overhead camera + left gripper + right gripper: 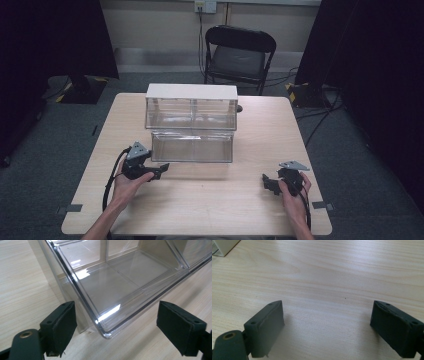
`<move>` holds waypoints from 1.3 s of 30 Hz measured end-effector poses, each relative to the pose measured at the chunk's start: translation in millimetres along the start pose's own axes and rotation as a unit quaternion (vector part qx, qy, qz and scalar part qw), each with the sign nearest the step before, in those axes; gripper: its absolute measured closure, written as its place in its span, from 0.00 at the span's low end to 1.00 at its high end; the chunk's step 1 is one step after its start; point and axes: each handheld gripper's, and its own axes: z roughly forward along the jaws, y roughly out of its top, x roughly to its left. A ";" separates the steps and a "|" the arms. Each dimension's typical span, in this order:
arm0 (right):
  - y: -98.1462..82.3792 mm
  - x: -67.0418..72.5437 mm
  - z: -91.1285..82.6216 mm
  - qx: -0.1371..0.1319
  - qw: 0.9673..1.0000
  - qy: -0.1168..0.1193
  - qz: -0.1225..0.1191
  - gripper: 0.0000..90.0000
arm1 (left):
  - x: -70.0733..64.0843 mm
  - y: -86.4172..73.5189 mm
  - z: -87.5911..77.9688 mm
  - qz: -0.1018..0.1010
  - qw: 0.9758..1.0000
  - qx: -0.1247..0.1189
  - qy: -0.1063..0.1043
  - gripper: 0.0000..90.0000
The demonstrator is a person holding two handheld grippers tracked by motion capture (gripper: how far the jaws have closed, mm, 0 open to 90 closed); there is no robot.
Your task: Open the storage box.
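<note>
At the middle of the wooden table [210, 200] stands one clear plastic organizer [192, 125] with a white top, built as two stepped tiers, each split into two compartments, four in all. Its lower front corner [106, 333] sits just ahead of the left gripper [116, 327], whose two black jaws stand spread wide on either side of that corner without touching it; in the high view this gripper [160, 171] lies at about seven o'clock from the organizer. The right gripper [267, 182], at about four o'clock and well apart from it, rests low over bare tabletop, its two jaws likewise spread and holding nothing. One black folding chair [239, 52] stands beyond the table at twelve o'clock.
</note>
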 end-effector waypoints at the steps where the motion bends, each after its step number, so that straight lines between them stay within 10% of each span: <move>1: 0.0 0.0 0.0 0.000 1.000 0.000 0.000 0.12 | -0.2 0.7 -0.8 -0.003 1.000 -0.008 0.002 0.18; 39: 0.0 -0.1 0.0 0.000 1.000 0.000 0.000 0.12 | -1.5 -0.5 0.8 0.003 1.000 0.000 0.000 0.17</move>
